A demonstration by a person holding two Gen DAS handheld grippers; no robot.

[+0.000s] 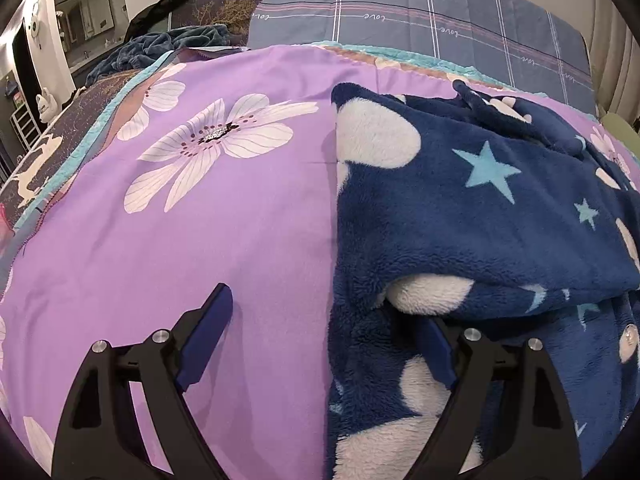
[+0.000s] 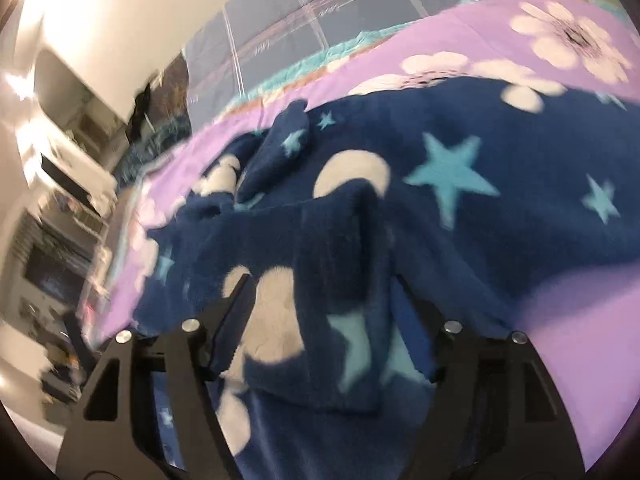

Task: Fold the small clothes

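Navy star-print fleece garment lies on the purple flowered bedspread. Left hand-held gripper gapes wide at its edge, gripping nothing; right hand-held gripper straddles a fold, jaws apart.

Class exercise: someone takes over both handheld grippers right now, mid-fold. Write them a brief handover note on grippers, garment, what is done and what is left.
Left gripper: open, straddling the left edge of the navy fleece garment with white moons and blue stars; one finger on the purple flowered bedsheet, holding nothing.
Right gripper: open, a fold of fleece between the jaws, not visibly pinched.
Garment: rumpled on the sheet, one layer lapped over another.
Done: partial fold at most.
Left: grip the edges, smooth, finish the fold.
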